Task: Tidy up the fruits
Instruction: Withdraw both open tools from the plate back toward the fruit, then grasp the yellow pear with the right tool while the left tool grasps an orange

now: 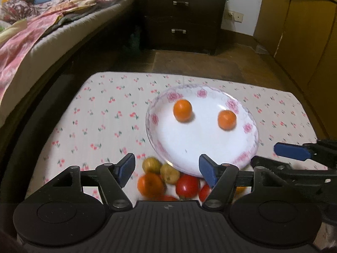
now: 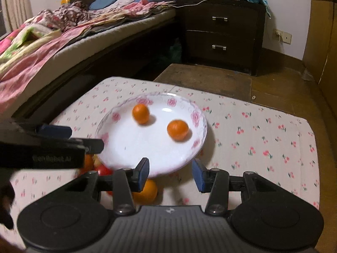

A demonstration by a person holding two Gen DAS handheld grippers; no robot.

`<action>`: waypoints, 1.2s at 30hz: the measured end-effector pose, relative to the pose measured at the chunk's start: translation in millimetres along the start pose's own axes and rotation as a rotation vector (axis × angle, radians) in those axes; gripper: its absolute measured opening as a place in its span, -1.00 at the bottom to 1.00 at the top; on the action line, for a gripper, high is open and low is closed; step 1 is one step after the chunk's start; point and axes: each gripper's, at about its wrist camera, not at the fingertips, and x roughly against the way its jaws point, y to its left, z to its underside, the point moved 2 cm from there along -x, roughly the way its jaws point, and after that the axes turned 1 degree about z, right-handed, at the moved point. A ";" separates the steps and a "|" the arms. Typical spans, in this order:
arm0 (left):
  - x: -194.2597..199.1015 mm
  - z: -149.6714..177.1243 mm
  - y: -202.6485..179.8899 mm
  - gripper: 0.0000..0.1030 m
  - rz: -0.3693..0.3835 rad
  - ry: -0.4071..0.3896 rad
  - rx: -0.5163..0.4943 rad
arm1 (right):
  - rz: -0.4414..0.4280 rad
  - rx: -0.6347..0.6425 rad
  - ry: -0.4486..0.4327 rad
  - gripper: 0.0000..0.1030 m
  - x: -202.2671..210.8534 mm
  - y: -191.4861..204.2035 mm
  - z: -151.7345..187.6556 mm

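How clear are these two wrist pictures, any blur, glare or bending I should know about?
Left wrist view: the loose fruit pile near the left gripper is smeared by motion blur, the floor edges bow from the fisheye, and the room is dim. Right wrist view: the two oranges on the plate are soft-edged, a small glare spot sits on the plate's far side, and the left gripper crossing in is blurred.

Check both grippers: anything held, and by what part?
Nothing held. Left gripper is open above the loose fruit pile; right gripper is open and empty at the plate rim.
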 end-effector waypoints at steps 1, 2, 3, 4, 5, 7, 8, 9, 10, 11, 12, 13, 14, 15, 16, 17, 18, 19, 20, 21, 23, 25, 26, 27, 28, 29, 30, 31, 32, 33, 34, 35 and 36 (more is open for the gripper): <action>3.6 4.0 -1.0 0.43 0.005 0.002 -0.003 | -0.002 0.016 0.008 -0.26 1.1 2.8 4.0; 7.4 8.2 -2.4 0.43 0.010 0.004 -0.006 | -0.007 0.025 0.014 -0.26 1.1 5.2 6.6; 11.6 13.5 -3.8 0.44 0.016 0.007 -0.008 | -0.013 0.032 0.022 -0.26 0.2 7.7 9.8; 15.0 18.0 -4.7 0.44 0.022 0.010 -0.009 | -0.019 0.041 0.031 -0.26 -1.3 10.4 12.5; 18.0 22.7 -5.2 0.44 0.030 0.014 -0.008 | -0.024 0.047 0.036 -0.26 -2.3 12.3 15.5; 23.7 32.6 -5.7 0.45 0.043 0.023 -0.006 | -0.040 0.053 0.048 -0.26 -5.8 14.8 18.9; 25.4 37.0 -4.8 0.45 0.050 0.028 -0.005 | -0.044 0.051 0.055 -0.26 -7.5 14.9 20.5; 26.2 40.9 -4.4 0.46 0.058 0.034 -0.003 | -0.049 0.050 0.065 -0.26 -9.9 15.0 22.0; 26.4 45.0 -4.3 0.46 0.070 0.042 -0.003 | -0.051 0.051 0.071 -0.26 -12.6 14.8 23.3; 25.9 49.0 -5.4 0.46 0.084 0.051 -0.007 | -0.050 0.051 0.078 -0.25 -14.9 14.5 24.7; 25.1 52.2 -7.2 0.46 0.095 0.059 -0.016 | -0.060 0.049 0.084 -0.24 -17.6 14.0 25.9; 23.5 55.2 -9.7 0.46 0.099 0.065 -0.030 | -0.077 0.042 0.086 -0.24 -19.4 13.7 26.7; 22.0 57.7 -12.5 0.46 0.101 0.069 -0.048 | -0.087 0.037 0.092 -0.24 -22.3 14.0 27.0; 20.5 60.0 -15.1 0.46 0.102 0.072 -0.066 | -0.084 0.038 0.102 -0.24 -25.7 14.7 27.2; 18.5 61.6 -17.5 0.46 0.105 0.076 -0.081 | -0.079 0.041 0.110 -0.24 -28.7 15.6 27.8; 16.5 63.8 -19.0 0.46 0.107 0.081 -0.090 | -0.081 0.043 0.112 -0.24 -30.0 16.2 28.6; 14.0 65.2 -20.4 0.46 0.110 0.086 -0.094 | -0.085 0.047 0.109 -0.24 -31.1 16.9 29.2; 11.8 66.7 -21.2 0.46 0.112 0.090 -0.094 | -0.086 0.054 0.103 -0.24 -31.7 17.7 29.1; 8.8 67.8 -21.3 0.45 0.112 0.098 -0.093 | -0.087 0.057 0.101 -0.24 -32.5 18.0 28.5; 6.5 69.9 -22.0 0.44 0.110 0.106 -0.094 | -0.090 0.060 0.101 -0.24 -33.5 18.6 28.0; 2.6 72.9 -21.5 0.43 0.105 0.114 -0.095 | -0.093 0.065 0.101 -0.24 -35.0 19.5 27.6; -0.9 73.6 -22.1 0.40 0.103 0.113 -0.094 | -0.093 0.068 0.100 -0.26 -36.1 20.4 27.4; -2.6 73.3 -22.1 0.36 0.104 0.112 -0.093 | -0.092 0.069 0.099 -0.26 -35.9 20.3 27.6; -3.6 73.0 -22.4 0.35 0.102 0.105 -0.094 | -0.090 0.068 0.099 -0.28 -35.6 20.5 27.9; -4.3 72.5 -22.7 0.34 0.097 0.098 -0.098 | -0.091 0.068 0.099 -0.31 -35.1 20.6 28.2; -5.4 72.0 -23.4 0.32 0.093 0.095 -0.104 | -0.093 0.070 0.101 -0.32 -34.6 20.7 28.4; -5.8 72.0 -23.9 0.30 0.088 0.093 -0.110 | -0.094 0.069 0.101 -0.32 -34.0 20.8 28.6; -5.5 72.7 -24.2 0.30 0.084 0.091 -0.113 | -0.095 0.067 0.101 -0.32 -33.0 20.7 28.9; -5.3 73.5 -24.4 0.30 0.079 0.093 -0.117 | -0.097 0.065 0.101 -0.32 -32.0 20.5 29.0; -4.5 74.8 -24.4 0.26 0.073 0.096 -0.120 | -0.099 0.064 0.099 -0.32 -30.8 20.3 29.0; -3.5 75.6 -24.4 0.24 0.070 0.094 -0.121 | -0.100 0.064 0.097 -0.32 -29.4 20.2 28.9; -3.0 75.9 -23.9 0.19 0.068 0.092 -0.119 | -0.103 0.063 0.096 -0.32 -28.3 20.2 28.9; -2.6 76.0 -23.1 0.16 0.065 0.089 -0.116 | -0.105 0.060 0.094 -0.32 -27.1 20.2 28.8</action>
